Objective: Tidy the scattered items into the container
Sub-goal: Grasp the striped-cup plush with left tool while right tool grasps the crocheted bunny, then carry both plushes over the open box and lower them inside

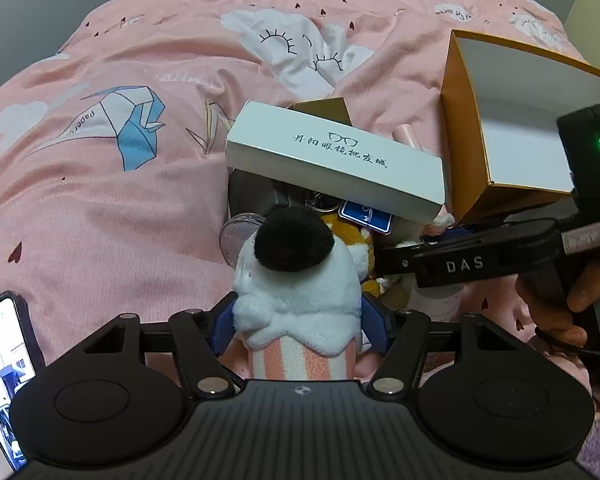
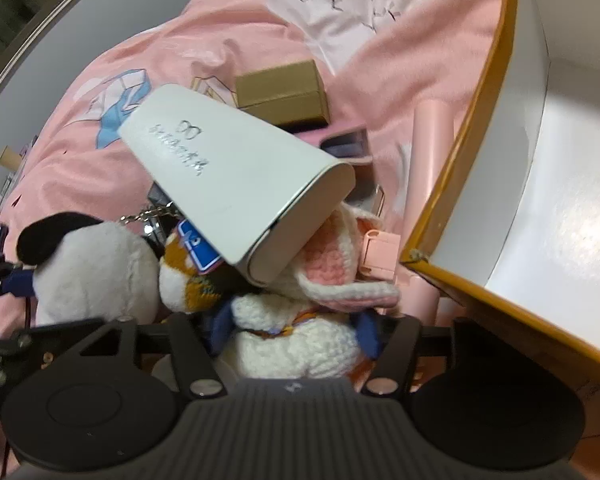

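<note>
Both hand-held grippers (image 1: 300, 320) (image 2: 292, 328) angle steeply down, straddling plush toys (image 1: 300, 280).

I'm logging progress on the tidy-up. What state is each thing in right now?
Orange box: open, tipped on its side, nothing visible inside.
White glasses case: closed, propped on the pile.
Panda plush: between the left tongs, pads against its sides.
Crocheted plush: between the right tongs, not yet clearly squeezed.
Small brown box: closed, on the bedspread.
Phone: screen lit.
</note>
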Motion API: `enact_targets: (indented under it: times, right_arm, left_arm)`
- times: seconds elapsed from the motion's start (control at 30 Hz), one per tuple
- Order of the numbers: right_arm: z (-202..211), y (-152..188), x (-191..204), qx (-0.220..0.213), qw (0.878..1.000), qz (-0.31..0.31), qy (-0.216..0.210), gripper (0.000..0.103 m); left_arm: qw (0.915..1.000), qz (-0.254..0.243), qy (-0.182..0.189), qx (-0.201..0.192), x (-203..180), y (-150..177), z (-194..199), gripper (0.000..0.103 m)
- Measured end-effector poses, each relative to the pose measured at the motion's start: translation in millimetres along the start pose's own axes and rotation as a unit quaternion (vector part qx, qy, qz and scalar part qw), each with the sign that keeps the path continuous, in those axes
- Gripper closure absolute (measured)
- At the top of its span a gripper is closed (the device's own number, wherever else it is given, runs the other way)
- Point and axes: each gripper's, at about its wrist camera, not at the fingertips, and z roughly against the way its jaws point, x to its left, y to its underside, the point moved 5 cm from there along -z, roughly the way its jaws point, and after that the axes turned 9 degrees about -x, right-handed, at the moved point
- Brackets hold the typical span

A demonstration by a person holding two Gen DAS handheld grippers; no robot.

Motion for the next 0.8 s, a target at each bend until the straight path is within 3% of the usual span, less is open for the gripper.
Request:
enact_targets:
  times: [0.2,0.37,0.8]
  right_arm:
    - [26.8,4.3,5.3,-0.021,1.000,0.015,0.008,0.055]
    - [55.2,10.2,5.5,-0.040,0.999,0.002,0.009,0.056]
    - [146.4,6.1,7.2,-0.143,0.990,-0.014,0.014,0.057]
  left_arm:
    - [0.9996,0.005,0.014,-0.025,-0.9,-2.5,10.6,0.033]
    - [0.9979,0.006,0.037,-0.053,-7.3,-7.7,23.5,0.034]
    - [0.9893,-0.008,0.077,-0.124,-28.5,-23.7,54.4,0.034]
